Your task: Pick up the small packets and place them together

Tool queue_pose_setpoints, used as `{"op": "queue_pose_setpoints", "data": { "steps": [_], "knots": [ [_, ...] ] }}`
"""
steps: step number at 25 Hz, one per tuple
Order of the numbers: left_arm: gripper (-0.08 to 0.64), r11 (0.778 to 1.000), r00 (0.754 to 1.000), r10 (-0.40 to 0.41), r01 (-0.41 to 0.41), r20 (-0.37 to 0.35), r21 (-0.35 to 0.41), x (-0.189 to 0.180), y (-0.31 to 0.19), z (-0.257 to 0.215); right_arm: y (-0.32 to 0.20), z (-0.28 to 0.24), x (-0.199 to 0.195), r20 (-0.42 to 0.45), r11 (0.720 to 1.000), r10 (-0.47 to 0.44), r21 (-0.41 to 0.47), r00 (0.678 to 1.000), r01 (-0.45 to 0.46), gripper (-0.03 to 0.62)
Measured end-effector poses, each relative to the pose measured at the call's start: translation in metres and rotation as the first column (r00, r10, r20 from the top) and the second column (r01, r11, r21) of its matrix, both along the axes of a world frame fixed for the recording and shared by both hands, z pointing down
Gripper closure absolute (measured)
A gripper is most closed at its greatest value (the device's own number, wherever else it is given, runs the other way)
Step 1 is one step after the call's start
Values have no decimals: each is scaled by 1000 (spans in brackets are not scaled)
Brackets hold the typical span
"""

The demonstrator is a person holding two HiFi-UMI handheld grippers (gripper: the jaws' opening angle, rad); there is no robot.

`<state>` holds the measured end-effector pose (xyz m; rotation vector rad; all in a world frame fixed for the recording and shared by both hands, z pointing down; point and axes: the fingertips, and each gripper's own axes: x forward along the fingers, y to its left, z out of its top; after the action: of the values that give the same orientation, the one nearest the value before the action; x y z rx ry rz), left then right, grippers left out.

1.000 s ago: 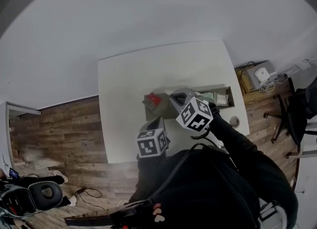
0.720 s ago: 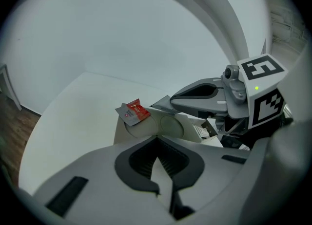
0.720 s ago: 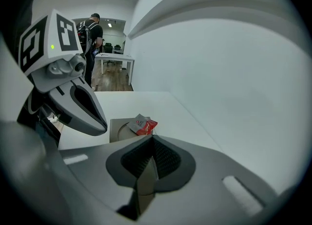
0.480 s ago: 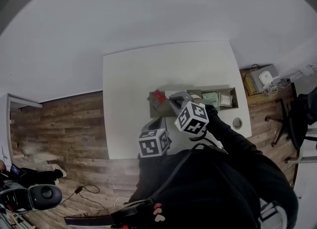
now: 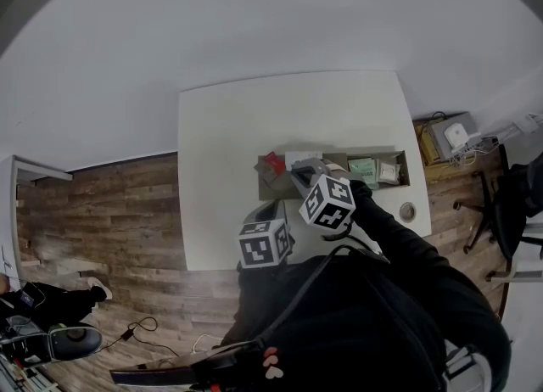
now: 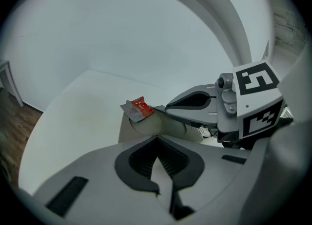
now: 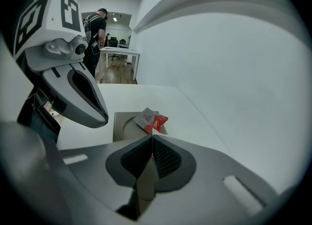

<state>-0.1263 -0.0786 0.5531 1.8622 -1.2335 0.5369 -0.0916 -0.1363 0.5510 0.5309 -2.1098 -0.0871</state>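
I see the white table [image 5: 246, 119] carrying a long shallow tray [image 5: 402, 168]. My left gripper [image 6: 157, 141] is clenched on nothing. My right gripper [image 7: 152, 139] is just easing its jaws apart, with nothing between them (to my eye they touch). Both hover clear of the red-and-white packets [image 7: 152, 120], which lie overlapped at the tray's end, their print too small to read.
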Motion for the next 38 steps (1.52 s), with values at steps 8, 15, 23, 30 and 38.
{"op": "queue_pose_setpoints", "data": {
  "steps": [8,15,23,30,38],
  "knots": [
    [560,1000,1000,-5,5,4,-4,-1,0,0,12,12,-3,-5,998,-47,-50,999,47,571],
    [561,1000,1000,-8,8,7,-1,-1,3,-1,29,17,-6,23,988,-88,-124,996,91,463],
    [561,1000,1000,18,-18,2,1,7,1,0,14,-9,9,66,999,-28,-16,997,29,463],
    [561,996,996,88,-88,-5,10,31,-2,-2,-3,-32,85,87,987,153,31,984,-156,463],
    [561,985,985,170,-170,-7,17,61,-6,-5,-3,-23,204,22,922,387,-10,922,-387,463]
  ]
}}
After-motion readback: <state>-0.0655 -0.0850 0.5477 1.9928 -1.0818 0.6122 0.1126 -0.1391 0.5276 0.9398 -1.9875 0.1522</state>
